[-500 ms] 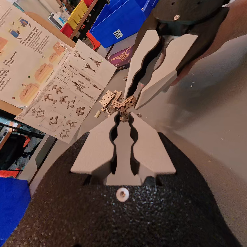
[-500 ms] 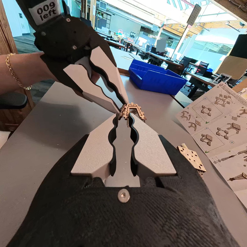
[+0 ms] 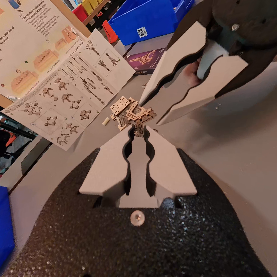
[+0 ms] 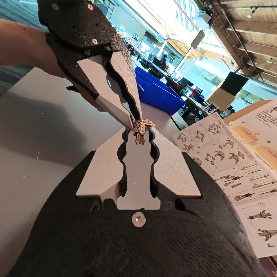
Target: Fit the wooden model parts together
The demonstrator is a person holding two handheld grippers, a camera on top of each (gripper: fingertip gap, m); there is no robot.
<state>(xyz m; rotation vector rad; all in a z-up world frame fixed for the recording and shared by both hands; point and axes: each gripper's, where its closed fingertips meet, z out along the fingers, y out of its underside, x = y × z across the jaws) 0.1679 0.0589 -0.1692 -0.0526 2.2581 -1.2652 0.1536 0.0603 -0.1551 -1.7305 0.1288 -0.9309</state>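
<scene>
Half a second ago the right gripper point(image 4: 137, 129) had its 2 fingers nipped close on the wooden lattice part point(image 3: 140, 116); now those fingers stand clearly apart, with the part sitting loosely between their tips rather than pinched, though one tip may still brush it. The left gripper point(image 3: 139, 128) is clamped on the part's narrow leg and carries it alone, lifted off the table point(image 3: 224, 149) just beside the instruction sheet point(image 3: 63, 93). Both views have also tilted and drawn closer to the work since then. A second wooden piece with a square perforated cap point(image 3: 119, 105) lies between the sheet's edge and the held part, very near the part; whether the 2 touch cannot be told from here. I judge that the right side has let go in order to re-grip or to fetch the next piece, so the joint just worked on is either seated or being checked. The risk lies in the thin lattice: held by 1 leg only, it could twist or crack if the next push comes off-axis, so the next grip wants to land square on a solid edge
</scene>
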